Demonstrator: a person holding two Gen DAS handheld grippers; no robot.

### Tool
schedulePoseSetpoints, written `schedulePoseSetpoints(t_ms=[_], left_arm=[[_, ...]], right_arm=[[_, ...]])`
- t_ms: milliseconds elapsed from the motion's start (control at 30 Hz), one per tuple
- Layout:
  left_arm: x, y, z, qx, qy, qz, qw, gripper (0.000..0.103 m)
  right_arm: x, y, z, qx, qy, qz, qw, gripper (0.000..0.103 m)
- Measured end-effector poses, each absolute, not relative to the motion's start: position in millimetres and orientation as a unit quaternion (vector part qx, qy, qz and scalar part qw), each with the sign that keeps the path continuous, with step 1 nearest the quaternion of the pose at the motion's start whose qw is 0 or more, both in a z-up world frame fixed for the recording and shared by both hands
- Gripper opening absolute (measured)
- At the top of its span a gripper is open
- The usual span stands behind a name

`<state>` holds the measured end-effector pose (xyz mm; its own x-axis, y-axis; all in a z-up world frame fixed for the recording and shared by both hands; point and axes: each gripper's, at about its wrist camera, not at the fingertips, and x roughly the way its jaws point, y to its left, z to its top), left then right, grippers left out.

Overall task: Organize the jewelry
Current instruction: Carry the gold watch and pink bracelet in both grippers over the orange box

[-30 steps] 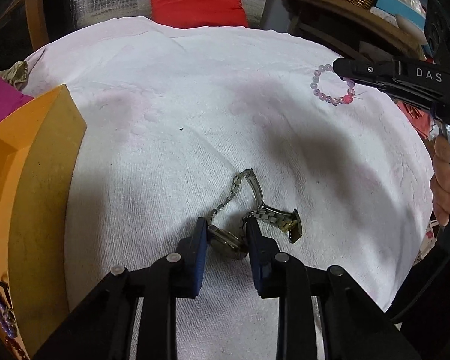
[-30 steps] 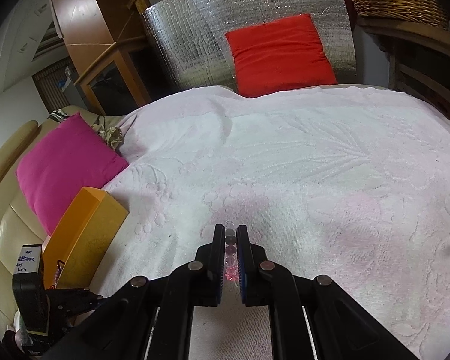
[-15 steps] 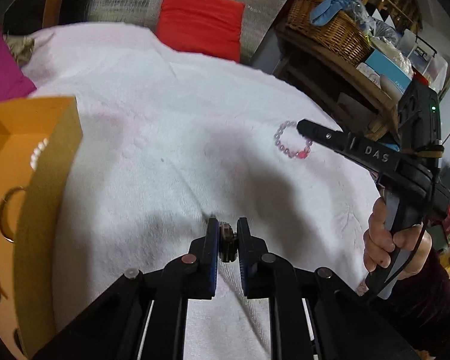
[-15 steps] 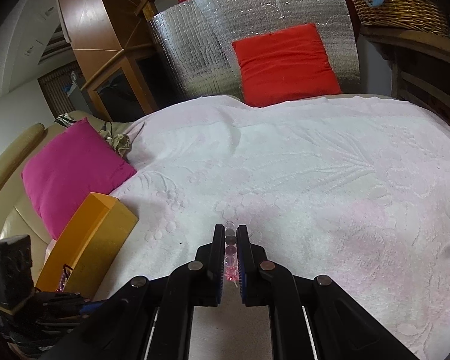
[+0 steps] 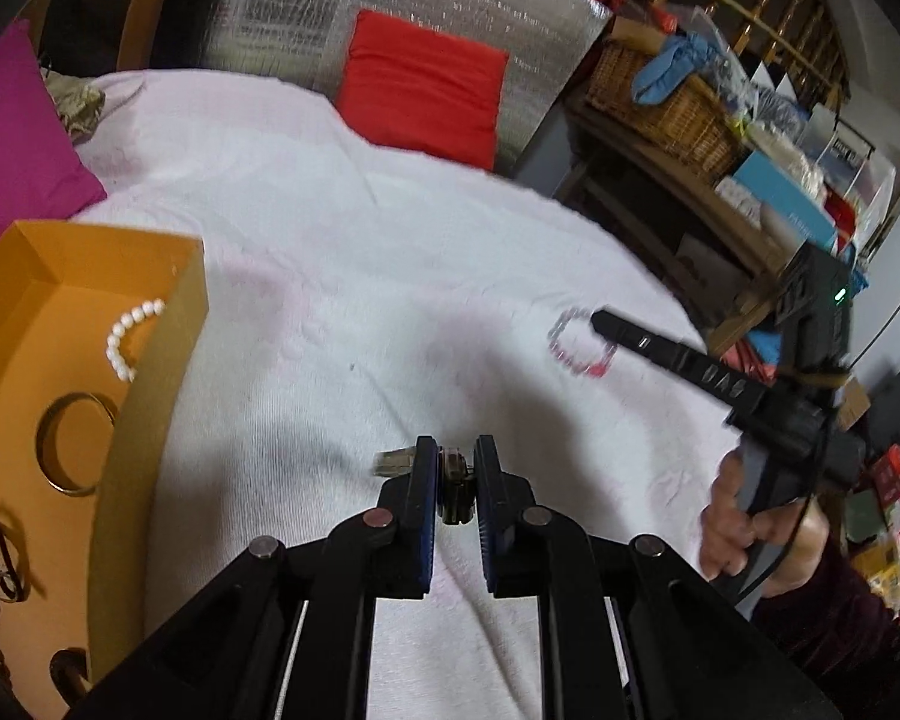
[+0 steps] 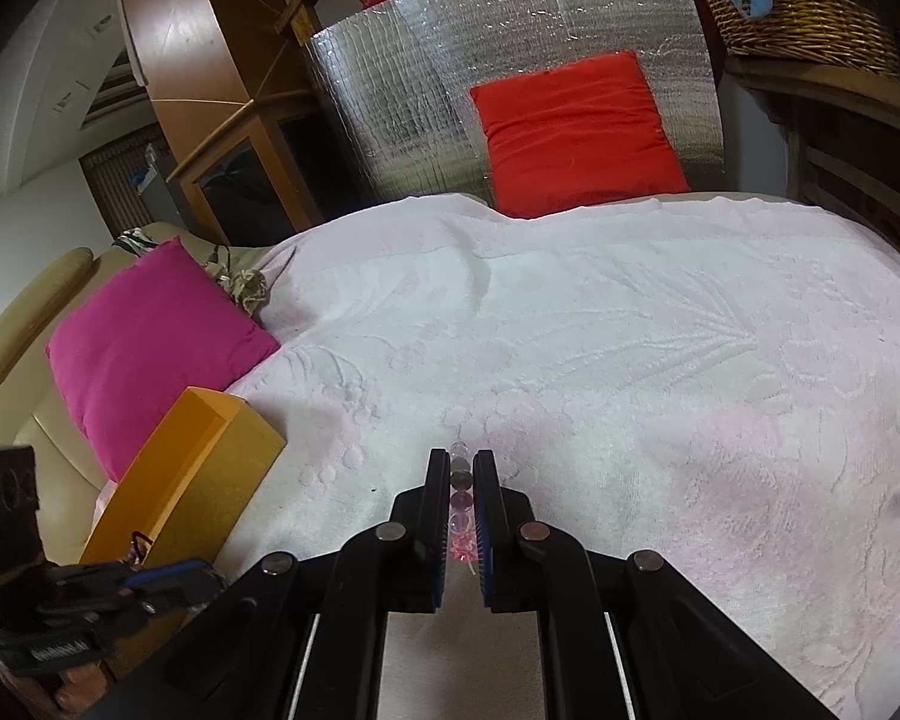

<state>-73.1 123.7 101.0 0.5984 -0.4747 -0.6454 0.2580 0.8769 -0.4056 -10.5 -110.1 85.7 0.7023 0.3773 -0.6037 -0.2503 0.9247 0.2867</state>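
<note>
Your left gripper [image 5: 455, 480] clenches the watch [image 5: 450, 483] beside the orange box [image 5: 150, 396], your right gripper [image 6: 463, 486] the bead bracelet [image 6: 461, 492] farther off; the dangling strap could catch the box wall and slip free.

I read "DAS" in pale letters along the side of the right gripper [image 5: 606, 324], seen upside down from my left wrist camera. Other labels are too blurred to read.
</note>
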Motion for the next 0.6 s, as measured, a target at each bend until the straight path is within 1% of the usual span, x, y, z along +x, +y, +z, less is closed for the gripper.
schedulePoseSetpoints(t_ms=[333,600], left_arm=[[-109.1,146.0,158.1,-0.15,0.323,-0.178,0.917,0.012],[-137.6,175.9,178.7,-0.134,0.291,-0.087,0.943,0.012]], right_arm=[[-26.7,-82.9,103.3,0.096,0.326,0.209,0.917,0.009],[-42.1,-40.5,123.3,0.098,0.307,0.25,0.913,0.009]])
